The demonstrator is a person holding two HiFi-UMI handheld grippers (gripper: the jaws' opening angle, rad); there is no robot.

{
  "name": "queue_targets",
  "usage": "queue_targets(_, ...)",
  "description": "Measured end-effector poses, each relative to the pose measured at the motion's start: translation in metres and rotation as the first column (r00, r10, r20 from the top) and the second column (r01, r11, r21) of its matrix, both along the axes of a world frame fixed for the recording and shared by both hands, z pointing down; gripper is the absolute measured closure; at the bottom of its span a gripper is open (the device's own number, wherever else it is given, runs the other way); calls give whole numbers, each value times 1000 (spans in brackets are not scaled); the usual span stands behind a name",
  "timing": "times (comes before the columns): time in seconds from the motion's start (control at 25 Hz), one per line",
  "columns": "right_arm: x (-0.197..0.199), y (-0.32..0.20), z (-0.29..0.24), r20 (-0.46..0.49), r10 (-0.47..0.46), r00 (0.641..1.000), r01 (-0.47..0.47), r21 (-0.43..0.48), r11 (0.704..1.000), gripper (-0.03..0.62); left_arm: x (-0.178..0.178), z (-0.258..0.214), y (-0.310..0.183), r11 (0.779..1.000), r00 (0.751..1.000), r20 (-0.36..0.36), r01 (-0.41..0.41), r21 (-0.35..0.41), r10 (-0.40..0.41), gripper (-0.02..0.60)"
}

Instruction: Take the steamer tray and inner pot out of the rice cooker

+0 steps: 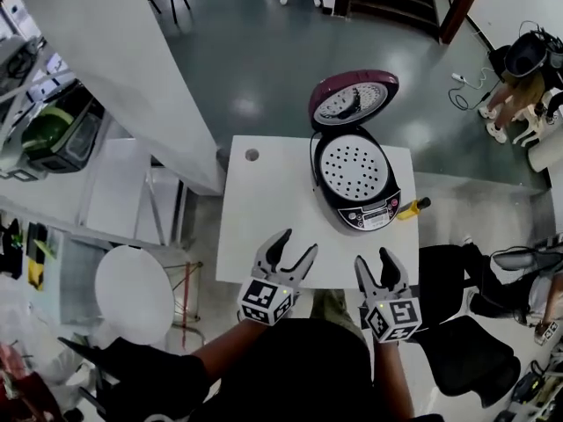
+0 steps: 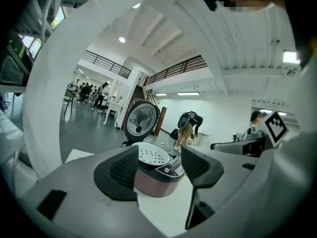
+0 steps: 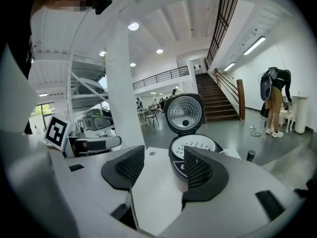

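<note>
A maroon rice cooker [image 1: 355, 183] stands on the right half of the white table [image 1: 264, 209] with its lid [image 1: 352, 99] swung up at the far side. A white perforated steamer tray [image 1: 354, 167] sits in its mouth; the inner pot beneath is hidden. My left gripper [image 1: 290, 255] hovers open at the table's near edge, left of the cooker. My right gripper [image 1: 381, 269] is open too, just in front of the cooker. The cooker [image 2: 156, 172] shows between the left jaws, and the tray [image 3: 194, 145] beyond the right jaws. Both are empty.
A yellow-handled tool [image 1: 412, 208] lies by the cooker's right side. A small hole [image 1: 252, 155] marks the table's far left. A white pillar [image 1: 114, 60] rises at the left, a round stool [image 1: 134, 294] beside it. A black chair [image 1: 462, 341] stands at the right. A person [image 1: 519, 77] bends far right.
</note>
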State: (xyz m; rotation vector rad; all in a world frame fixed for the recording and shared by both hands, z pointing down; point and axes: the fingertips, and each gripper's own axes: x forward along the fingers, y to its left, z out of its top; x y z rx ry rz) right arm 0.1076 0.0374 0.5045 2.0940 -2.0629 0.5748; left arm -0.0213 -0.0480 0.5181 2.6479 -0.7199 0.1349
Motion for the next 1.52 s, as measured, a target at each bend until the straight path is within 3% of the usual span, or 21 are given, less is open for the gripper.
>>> queue_targets(0.24,59,-39,0,64,-87,994,88,0,996,378,36,5,-22,992,992,38,120,-35,-119,336)
queue_targets(0.6,147,-81,20,44,-186,982,187,-36,982,378,95,24,-64,966,968,34,252,-60,-250,336)
queue_targets(0.92,170,-130,38,91,-287,954,291,-33,956,378,128,55,-89,944,949,105,308,-115,-297,336)
queue_targets(1.2,190,-184,53,46,-334,941,336,-51,941,378,152,77,-112,930,932,162,346,-128,-324,336)
queue_targets(1.52,220,-231,99,56,-338,939,343,-177,923,378,160,98,-158,919,903,248,382,-95,-350,336)
